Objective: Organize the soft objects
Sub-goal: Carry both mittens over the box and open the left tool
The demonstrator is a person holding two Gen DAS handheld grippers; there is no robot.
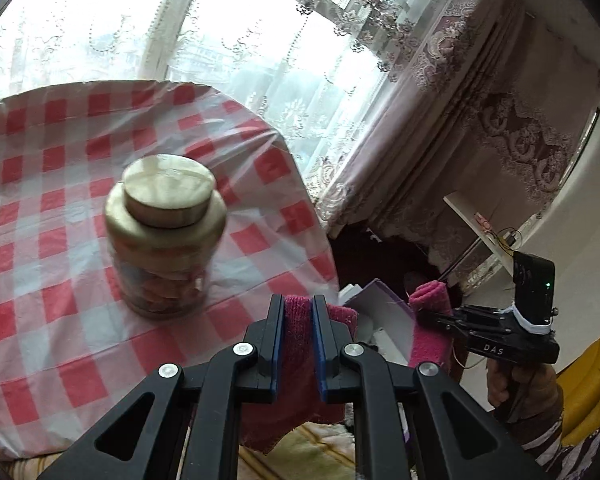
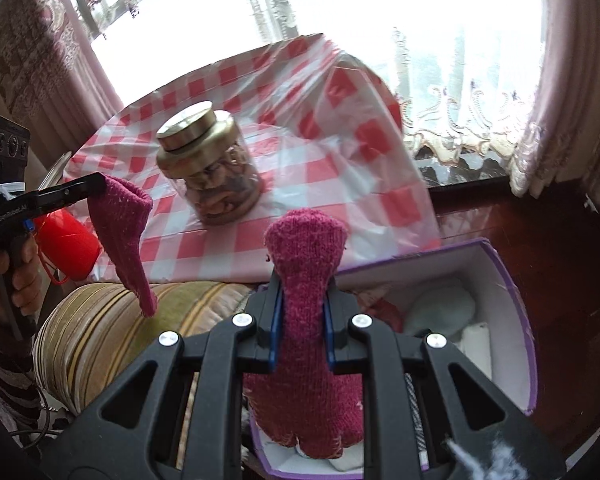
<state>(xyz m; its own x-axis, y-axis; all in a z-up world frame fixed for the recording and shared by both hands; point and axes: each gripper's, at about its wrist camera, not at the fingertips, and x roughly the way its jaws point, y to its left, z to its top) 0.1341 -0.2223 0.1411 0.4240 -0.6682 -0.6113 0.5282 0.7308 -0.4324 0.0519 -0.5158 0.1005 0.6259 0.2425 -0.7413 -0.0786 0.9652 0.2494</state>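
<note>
Each gripper holds its own magenta knit sock above the table's near edge. In the left wrist view my left gripper (image 1: 298, 300) is shut on one sock (image 1: 298, 348), which hangs down below the fingers. The right wrist view shows that same sock (image 2: 126, 232) dangling from the left gripper (image 2: 100, 186). My right gripper (image 2: 302, 280) is shut on the second sock (image 2: 306, 240), whose rounded end sticks up past the fingertips. From the left wrist view this second sock (image 1: 428, 320) shows in the right gripper (image 1: 424, 314).
A purple-edged box (image 2: 512, 312) with white soft items inside stands open under the right gripper. A gold-lidded glass jar (image 2: 208, 168) sits on the red-checked tablecloth (image 2: 340, 168). A red cup (image 2: 68, 244) and a striped cushion (image 2: 112, 332) lie left. Curtains and a window are behind.
</note>
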